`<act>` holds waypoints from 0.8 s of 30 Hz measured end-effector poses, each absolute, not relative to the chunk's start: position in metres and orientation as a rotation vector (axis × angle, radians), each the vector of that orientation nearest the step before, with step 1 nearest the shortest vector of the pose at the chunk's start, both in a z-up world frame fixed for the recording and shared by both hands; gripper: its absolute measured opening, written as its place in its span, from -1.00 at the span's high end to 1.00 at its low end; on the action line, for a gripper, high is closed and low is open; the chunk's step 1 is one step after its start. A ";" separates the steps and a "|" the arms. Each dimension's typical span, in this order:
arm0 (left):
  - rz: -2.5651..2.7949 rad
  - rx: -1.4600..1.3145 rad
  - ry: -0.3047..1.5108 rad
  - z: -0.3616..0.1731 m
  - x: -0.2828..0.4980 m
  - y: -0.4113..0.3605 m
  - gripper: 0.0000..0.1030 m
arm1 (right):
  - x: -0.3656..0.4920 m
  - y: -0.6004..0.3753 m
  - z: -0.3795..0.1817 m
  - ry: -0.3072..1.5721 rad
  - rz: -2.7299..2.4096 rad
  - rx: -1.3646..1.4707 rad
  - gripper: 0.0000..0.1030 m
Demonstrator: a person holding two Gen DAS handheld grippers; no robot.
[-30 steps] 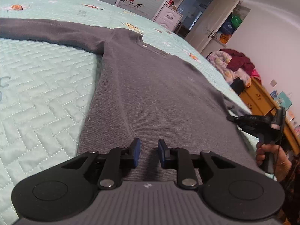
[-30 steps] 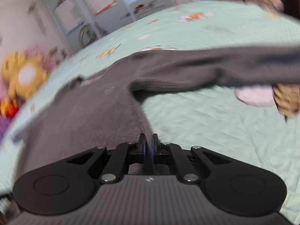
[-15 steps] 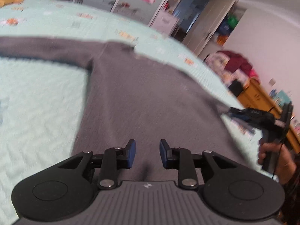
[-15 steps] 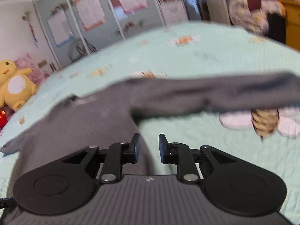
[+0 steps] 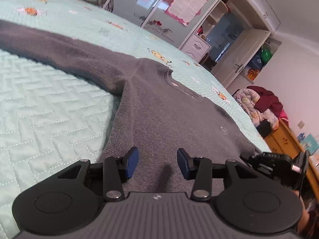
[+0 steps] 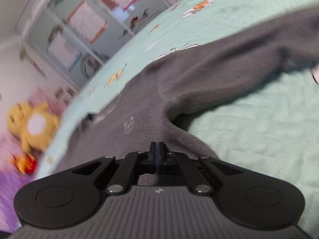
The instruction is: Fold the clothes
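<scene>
Change: right claw [image 6: 157, 151], which had its pads apart half a second ago, is now closed; left claw [image 5: 157, 163] has opened wider.
Right claw: jaws pressed together above the sweater [image 6: 139, 127]; whether cloth sits between them cannot be told.
Left claw: jaws wide apart, holding nothing, low over the sweater's lower part.
Sweater: grey, lying flat on the bed [image 5: 49, 119], both sleeves spread sideways.
Toy [image 6: 33, 123]: yellow, blurred, beyond the bed.
</scene>
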State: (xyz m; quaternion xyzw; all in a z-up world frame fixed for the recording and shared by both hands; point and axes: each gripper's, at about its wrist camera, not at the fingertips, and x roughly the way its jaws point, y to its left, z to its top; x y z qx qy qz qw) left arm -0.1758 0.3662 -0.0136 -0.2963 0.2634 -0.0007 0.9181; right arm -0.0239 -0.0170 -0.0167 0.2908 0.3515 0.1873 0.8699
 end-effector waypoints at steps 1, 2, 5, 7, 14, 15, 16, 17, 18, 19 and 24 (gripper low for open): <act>0.002 -0.600 0.549 -0.011 -0.176 0.365 0.09 | -0.028 -0.020 -0.014 0.732 0.387 0.608 1.00; 0.014 -0.574 0.558 -0.007 -0.177 0.360 0.10 | -0.033 -0.023 -0.011 0.726 0.386 0.605 0.91; 0.022 -0.534 0.558 0.012 -0.181 0.341 0.14 | -0.053 -0.038 0.000 0.687 0.421 0.584 0.53; -0.061 -0.542 0.534 0.024 -0.181 0.325 0.14 | -0.064 -0.057 0.009 0.655 0.426 0.568 0.49; -0.319 -0.472 0.539 0.045 -0.133 0.238 0.00 | -0.055 -0.152 0.034 0.549 0.231 0.513 0.30; -0.328 -0.468 0.547 0.042 -0.123 0.229 0.00 | -0.052 -0.167 0.034 0.532 0.195 0.514 0.26; -0.333 -0.468 0.558 0.039 -0.113 0.220 -0.01 | -0.049 -0.181 0.035 0.516 0.159 0.516 0.16; -0.338 -0.466 0.571 0.036 -0.105 0.211 -0.01 | -0.045 -0.196 0.036 0.499 0.124 0.517 0.05; -0.352 -0.456 0.582 0.032 -0.098 0.202 -0.01 | -0.042 -0.210 0.037 0.482 0.088 0.518 -0.01; -0.372 -0.442 0.591 0.028 -0.092 0.193 -0.01 | -0.038 -0.225 0.037 0.465 0.052 0.519 -0.08; -0.457 -0.430 0.603 -0.013 -0.074 0.170 -0.03 | -0.023 -0.297 0.035 0.402 -0.103 0.531 -0.14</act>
